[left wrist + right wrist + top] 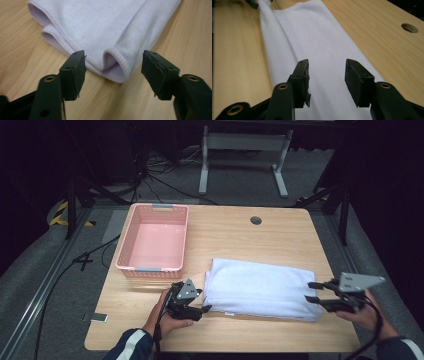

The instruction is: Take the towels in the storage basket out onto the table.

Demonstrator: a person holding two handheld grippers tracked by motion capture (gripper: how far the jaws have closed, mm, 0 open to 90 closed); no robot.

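Observation:
A pale lavender towel (260, 287) lies folded into a long strip across the front half of the wooden table (240, 232). My left gripper (202, 301) is low at the towel's left front corner. In the left gripper view its jaws stand apart on either side of the hemmed folded corner (113, 67), and the pads do not press the cloth (100, 22). At the strip's right end my right gripper (310, 291) is open. It hovers over the towel (312, 37), looking along its length, with nothing pinched in the right gripper (327, 72).
An empty pink plastic basket (150, 270) stands at the table's back left, just behind the left hand. A round cable hole (256, 220) sits near the back edge and appears again as the cable hole (409, 28). Bare wood runs along the front edge.

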